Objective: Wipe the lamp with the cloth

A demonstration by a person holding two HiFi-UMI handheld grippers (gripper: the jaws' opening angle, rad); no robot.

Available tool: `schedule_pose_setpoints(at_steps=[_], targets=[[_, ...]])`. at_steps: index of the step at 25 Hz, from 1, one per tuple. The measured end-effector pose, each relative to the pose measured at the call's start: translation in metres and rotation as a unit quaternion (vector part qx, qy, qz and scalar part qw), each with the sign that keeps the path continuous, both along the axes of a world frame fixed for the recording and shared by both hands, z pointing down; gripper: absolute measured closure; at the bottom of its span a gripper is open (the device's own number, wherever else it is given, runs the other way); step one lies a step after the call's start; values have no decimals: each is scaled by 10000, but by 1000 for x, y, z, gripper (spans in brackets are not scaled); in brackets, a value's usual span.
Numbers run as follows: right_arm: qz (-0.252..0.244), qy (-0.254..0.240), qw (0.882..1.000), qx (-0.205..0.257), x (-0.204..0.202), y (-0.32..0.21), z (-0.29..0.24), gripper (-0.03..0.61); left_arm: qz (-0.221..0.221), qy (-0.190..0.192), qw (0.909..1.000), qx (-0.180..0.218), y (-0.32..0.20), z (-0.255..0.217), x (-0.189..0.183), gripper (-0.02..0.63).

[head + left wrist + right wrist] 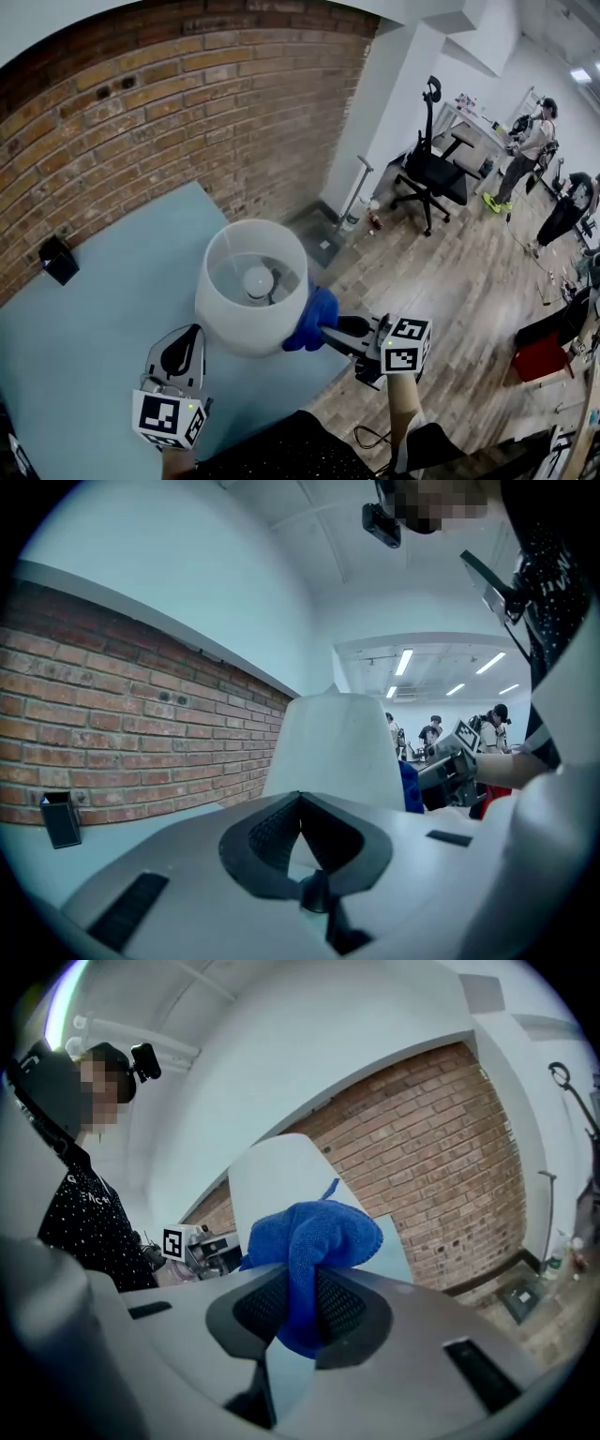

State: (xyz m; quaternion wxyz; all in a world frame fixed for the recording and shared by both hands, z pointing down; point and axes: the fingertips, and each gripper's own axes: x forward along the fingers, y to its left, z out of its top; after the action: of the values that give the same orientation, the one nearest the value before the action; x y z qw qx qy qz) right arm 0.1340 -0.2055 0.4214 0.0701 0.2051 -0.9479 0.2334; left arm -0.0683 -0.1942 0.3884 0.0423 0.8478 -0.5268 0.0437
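Clamps a bunched blue microfibre cloth (314,319) in the right gripper (330,330), touching the right wall of the white drum-shaded lamp (225,319), upright on the pale blue surface (84,337). Holds the left gripper (190,337) pinched together, empty, just beside the shade's near-left. Inside the open-topped shade: only a bulb (258,279).

We log a light-blue table (84,347) against a red brick wall (187,112), with a small black box (58,260) on the table close to the wall. Past the table edge is wood plank floor (469,281). A black office chair (429,178) stands there, with a white desk (469,127) behind it. A thin white pole (356,192) leans at the wall corner. Far right, a person (525,155) stands, and a red bin (539,356) sits nearer. In the left gripper view we see strip ceiling lights (403,662).
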Motion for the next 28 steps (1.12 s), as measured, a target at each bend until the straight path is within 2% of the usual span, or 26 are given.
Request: schedule_pose_setpoints(at_steps=[3, 6, 9, 12, 14, 16, 21, 25, 28], targets=[[65, -45, 9999, -93, 11, 1, 5, 517, -53, -19, 10000, 35, -1, -3, 0, 604], [257, -709, 9970, 143, 29, -12, -41, 517, -208, -58, 9997, 108, -2, -8, -8, 604], [597, -1219, 9884, 684, 44, -41, -106, 517, -379, -123, 9991, 150, -5, -10, -17, 604], [857, -1722, 9747, 1137, 46, -66, -162, 517, -454, -91, 9987, 197, -6, -14, -20, 604], [949, -2174, 9647, 1144, 41, -77, -184, 517, -489, -92, 9984, 252, -7, -17, -22, 604], [919, -2403, 9606, 1057, 29, -83, -188, 517, -538, -124, 9980, 293, -9, -18, -24, 604], [851, -2017, 9736, 641, -1, -91, -137, 517, -619, -159, 9975, 301, -14, -14, -25, 604], [872, -2018, 9752, 240, -1, -103, -108, 517, -657, -213, 9970, 357, -21, -14, -28, 604], [934, -1543, 9835, 145, 0, -111, -80, 517, -722, -179, 9966, 357, -27, -11, -30, 604]])
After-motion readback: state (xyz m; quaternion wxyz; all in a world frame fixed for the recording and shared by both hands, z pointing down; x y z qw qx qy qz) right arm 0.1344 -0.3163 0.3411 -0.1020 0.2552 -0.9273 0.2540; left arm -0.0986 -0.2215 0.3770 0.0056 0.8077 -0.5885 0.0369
